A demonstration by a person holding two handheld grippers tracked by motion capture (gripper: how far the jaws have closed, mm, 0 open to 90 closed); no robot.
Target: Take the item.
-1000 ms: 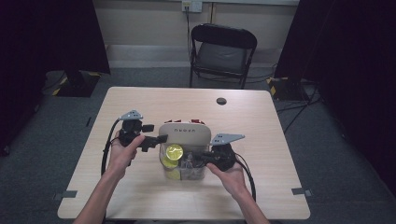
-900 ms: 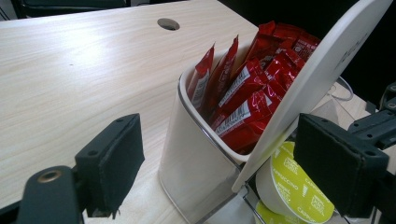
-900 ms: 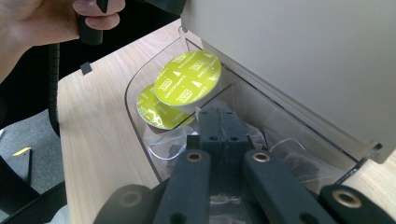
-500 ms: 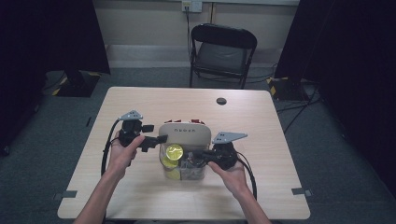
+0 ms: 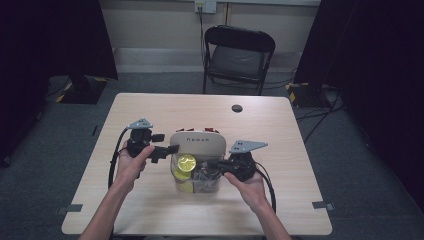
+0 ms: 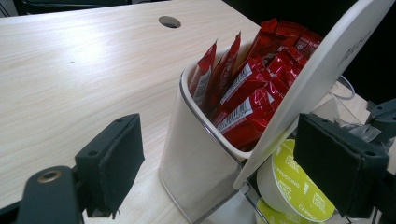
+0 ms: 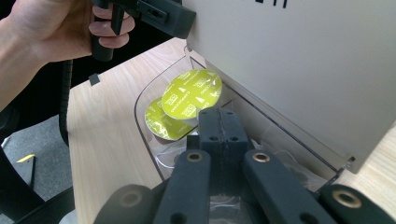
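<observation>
Pale wood surface (image 5: pixel 280 130) | clear plastic organiser box (image 6: pixel 196 158), white lid (image 5: pixel 197 144) raised | your left gripper (image 6: pixel 219 163) spread beside lid | right gripper (image 7: pixel 219 128) clenched above yellow-green capsules (image 7: pixel 191 95) | nothing lifted out yet

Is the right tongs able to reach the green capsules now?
Probably yes: the lid is raised, the capsules lie exposed just ahead of the shut right tongs, nothing between them.
</observation>
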